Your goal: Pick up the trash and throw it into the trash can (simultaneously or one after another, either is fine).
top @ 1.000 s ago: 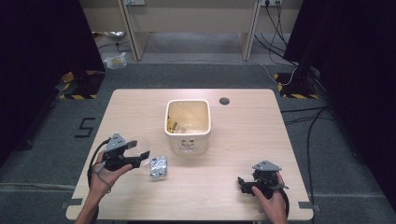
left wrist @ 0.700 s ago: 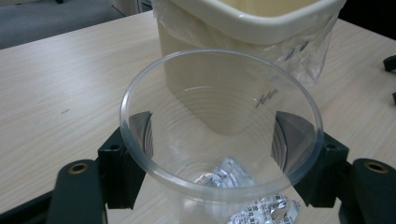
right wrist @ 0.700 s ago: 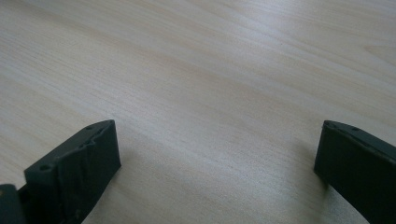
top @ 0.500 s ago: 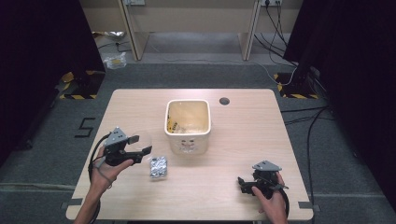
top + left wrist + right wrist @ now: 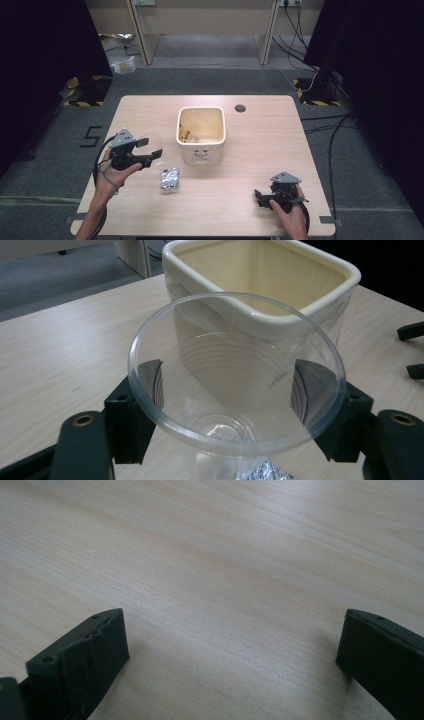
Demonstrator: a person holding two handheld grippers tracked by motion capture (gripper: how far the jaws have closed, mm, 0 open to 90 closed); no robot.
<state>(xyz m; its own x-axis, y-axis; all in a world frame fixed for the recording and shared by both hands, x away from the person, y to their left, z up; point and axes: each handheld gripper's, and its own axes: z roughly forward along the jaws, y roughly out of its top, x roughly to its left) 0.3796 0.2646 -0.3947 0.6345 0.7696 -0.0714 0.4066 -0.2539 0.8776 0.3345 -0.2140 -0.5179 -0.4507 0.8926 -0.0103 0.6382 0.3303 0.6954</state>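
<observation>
My left gripper (image 5: 152,155) holds a clear plastic cup (image 5: 150,146) above the table's left side; in the left gripper view its two black jaws press on either side of the cup (image 5: 235,385), whose mouth faces the camera. A cream square bin (image 5: 200,134) with a liner stands at the table's middle, just right of the cup, and looms behind it (image 5: 260,285). A crumpled silver foil wrapper (image 5: 170,178) lies on the wood below the cup. My right gripper (image 5: 260,196) rests near the front right edge, jaws wide apart over bare wood (image 5: 230,645).
The wooden table (image 5: 260,150) has a round cable hole (image 5: 240,108) at the back right. Yellow scraps lie inside the bin. Desk legs and cables stand on the floor beyond the table's far edge.
My left hand has lifted the cup a little and carried it slightly toward the bin. The right hand, the wrapper and the bin have stayed put.
</observation>
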